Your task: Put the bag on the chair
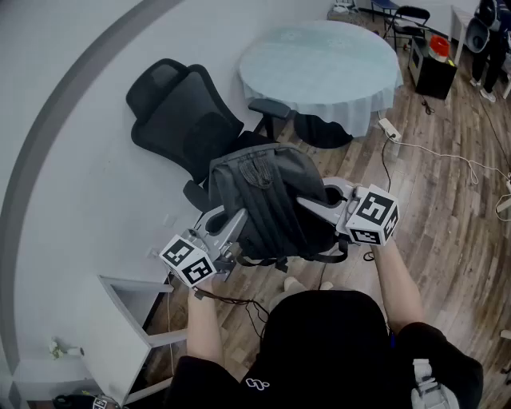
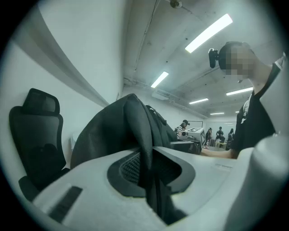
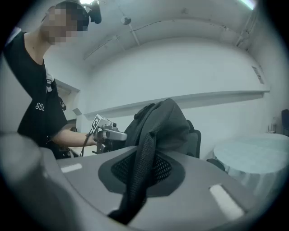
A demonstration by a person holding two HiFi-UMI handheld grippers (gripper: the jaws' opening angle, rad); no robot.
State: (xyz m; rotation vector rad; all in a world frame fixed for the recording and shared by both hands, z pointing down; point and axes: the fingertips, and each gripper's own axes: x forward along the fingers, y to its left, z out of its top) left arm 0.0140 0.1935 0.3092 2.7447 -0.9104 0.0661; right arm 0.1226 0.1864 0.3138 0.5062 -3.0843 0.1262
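Note:
A dark grey backpack (image 1: 267,200) hangs in the air between my two grippers, just in front of a black office chair (image 1: 180,116) that stands against the white wall. My left gripper (image 1: 227,228) is shut on a strap (image 2: 145,149) at the bag's left side. My right gripper (image 1: 319,209) is shut on a mesh shoulder strap (image 3: 141,173) at its right side. In the left gripper view the bag (image 2: 119,131) bulges above the jaws, with the chair (image 2: 36,140) to the left. In the right gripper view the bag (image 3: 165,119) hides most of the chair (image 3: 195,140).
A round table (image 1: 319,60) with a pale cloth stands behind the chair. A white side table (image 1: 120,319) is at the lower left. A power strip and cable (image 1: 389,128) lie on the wood floor at right. A black box (image 1: 435,72) and a folding chair (image 1: 407,20) stand at the back.

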